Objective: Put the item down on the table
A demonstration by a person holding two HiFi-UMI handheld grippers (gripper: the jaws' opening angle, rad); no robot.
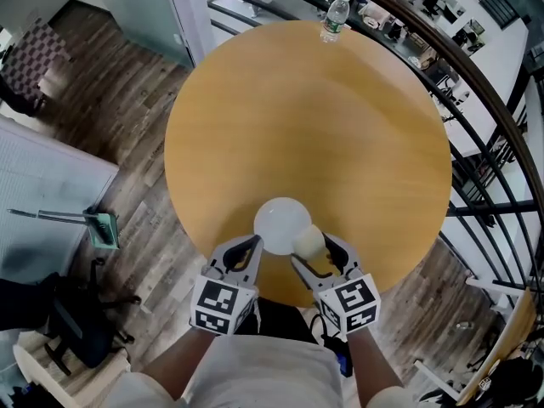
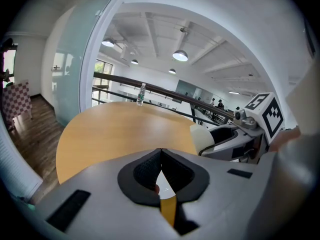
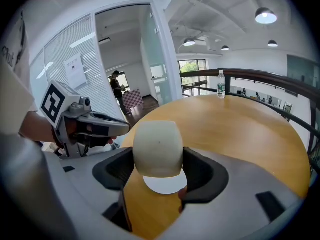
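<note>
cream rounded item sits clamped between the two dark pads of the right tongs, which press on its left and right sides. it stands out a little past the jaw tips, above the near edge of the round wooden table. a flat white disc lies on the table just ahead of both tongs. the item overlaps the disc's edge on the right tongs' side, and in the right gripper view the disc shows under the item. whether the item touches the disc cannot be told.

the left tongs are just beside the right tongs. their jaws meet at the tips with nothing seen between them. the tips reach the disc's near edge, and a sliver of white shows through the gap behind them.

each pair of tongs carries a marker cube with black-and-white squares and no letters. far ahead of the tongs, at the table's far rim, stands a clear water bottle with a green cap. its label is too small to read. to the left of the right tongs a paper notice hangs on a glass wall, its print too small to read.
</note>
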